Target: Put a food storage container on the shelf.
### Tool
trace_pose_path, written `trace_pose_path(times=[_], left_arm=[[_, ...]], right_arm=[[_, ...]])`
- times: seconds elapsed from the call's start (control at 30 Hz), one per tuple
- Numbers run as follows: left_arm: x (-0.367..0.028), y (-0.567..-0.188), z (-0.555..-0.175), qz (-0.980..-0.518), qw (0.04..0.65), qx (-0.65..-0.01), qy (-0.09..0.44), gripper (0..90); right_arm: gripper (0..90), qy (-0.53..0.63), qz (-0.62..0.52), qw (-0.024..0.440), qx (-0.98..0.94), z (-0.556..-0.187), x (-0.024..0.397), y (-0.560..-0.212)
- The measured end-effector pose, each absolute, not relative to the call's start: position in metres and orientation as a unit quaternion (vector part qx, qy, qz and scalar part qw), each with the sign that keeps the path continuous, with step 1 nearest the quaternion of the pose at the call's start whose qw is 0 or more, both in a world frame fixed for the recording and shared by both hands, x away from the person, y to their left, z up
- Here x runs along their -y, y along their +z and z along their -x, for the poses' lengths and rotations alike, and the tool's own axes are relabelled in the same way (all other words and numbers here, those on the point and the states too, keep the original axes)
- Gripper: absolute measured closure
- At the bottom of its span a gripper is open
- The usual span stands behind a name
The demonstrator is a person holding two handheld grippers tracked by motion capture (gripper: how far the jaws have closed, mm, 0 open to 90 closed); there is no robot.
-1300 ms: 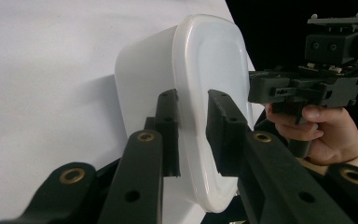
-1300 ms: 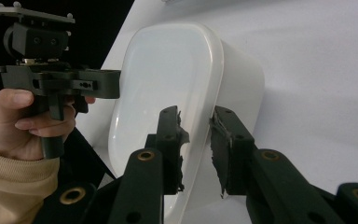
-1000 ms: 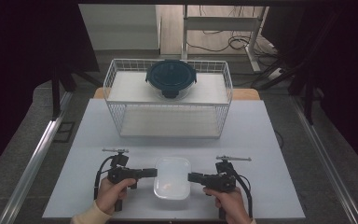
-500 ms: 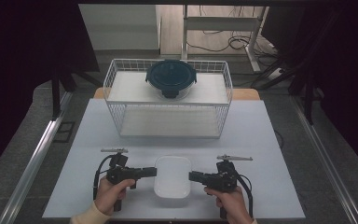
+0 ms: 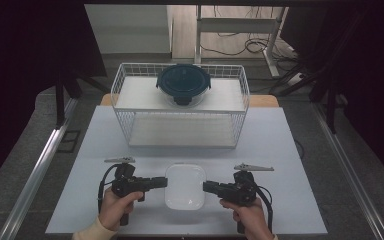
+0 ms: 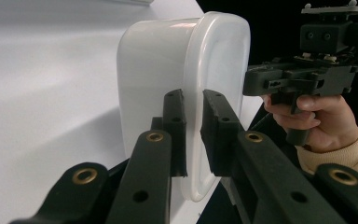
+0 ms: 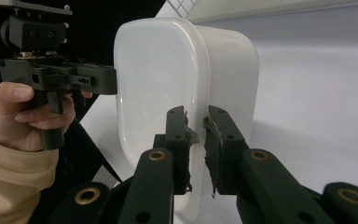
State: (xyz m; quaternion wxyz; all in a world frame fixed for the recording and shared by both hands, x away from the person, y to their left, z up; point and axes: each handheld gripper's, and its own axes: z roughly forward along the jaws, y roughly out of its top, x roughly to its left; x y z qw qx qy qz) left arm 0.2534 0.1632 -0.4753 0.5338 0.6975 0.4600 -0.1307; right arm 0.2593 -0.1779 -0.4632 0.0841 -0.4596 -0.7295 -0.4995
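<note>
I see the white table [image 5: 290, 150] running away from me, and at its far side a white wire basket [image 5: 180, 107] with a round dark-teal lidded container [image 5: 183, 84] sitting on top of its upper shelf, well apart from my hands.

Near the front edge, between the two grippers, lies the white plastic container [image 5: 184, 186] — rectangular with rounded corners, its open side facing up in the high view.

My left gripper [image 5: 156, 182] comes in from the container's left side. In the left gripper view [image 6: 193, 128] its two black jaws stand on either side of the container's rim, one inside the wall and one outside, drawn in close to it — though I cannot tell whether they actually pinch it.

My right gripper [image 5: 211, 187] does the same from the right; in the right gripper view [image 7: 196, 147] its worn pads straddle the rim with a thin gap visible, so contact there is likewise unclear to me.
</note>
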Motion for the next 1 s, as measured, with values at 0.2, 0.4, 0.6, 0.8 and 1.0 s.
trace_pose_path(times=[0.2, 0.4, 0.6, 0.8, 1.0], left_arm=[[-0.163, -0.467, -0.251, -0.700, 0.539, -0.453, -0.117, 80.2], [-0.164, -0.460, -0.252, -0.705, 0.538, -0.451, -0.101, 80.1], [-0.165, -0.457, -0.255, -0.703, 0.541, -0.451, -0.102, 80.1], [-0.167, -0.449, -0.259, -0.705, 0.543, -0.445, -0.099, 80.1], [-0.168, -0.436, -0.264, -0.706, 0.549, -0.438, -0.092, 80.1]], right_arm=[[79.8, -0.506, 0.449, 0.073, 0.733, -0.257, 0.177, -0.454], [79.8, -0.509, 0.444, 0.062, 0.735, -0.259, 0.174, -0.448], [79.9, -0.510, 0.439, 0.061, 0.737, -0.264, 0.174, -0.443], [79.9, -0.514, 0.436, 0.059, 0.736, -0.267, 0.173, -0.439], [79.9, -0.522, 0.428, 0.050, 0.736, -0.271, 0.172, -0.427]])
